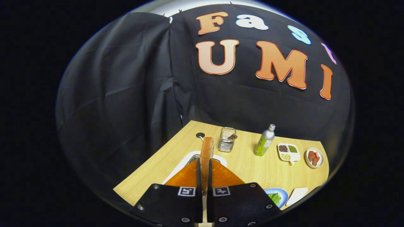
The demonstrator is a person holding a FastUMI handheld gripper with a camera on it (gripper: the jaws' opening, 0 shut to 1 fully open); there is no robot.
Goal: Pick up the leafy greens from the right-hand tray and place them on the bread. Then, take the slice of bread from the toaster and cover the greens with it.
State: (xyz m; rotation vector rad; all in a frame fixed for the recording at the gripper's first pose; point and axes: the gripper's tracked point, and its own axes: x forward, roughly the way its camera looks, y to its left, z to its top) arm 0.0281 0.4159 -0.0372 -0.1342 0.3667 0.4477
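You had the gripper (204, 171) clenched on the slice of bread (206, 154), both orange fingers (186, 176) pressing its sides, the slice upright above the white toaster (184, 160). The leafy greens (275, 198) lay on a blue plate (283, 193) just right of the fingers. Beyond stood a wire basket (227, 139) and a green bottle (264, 140) on the wooden table (252, 167).

tan bread slice (207, 151), orange claw (204, 176), green bottle (264, 140)
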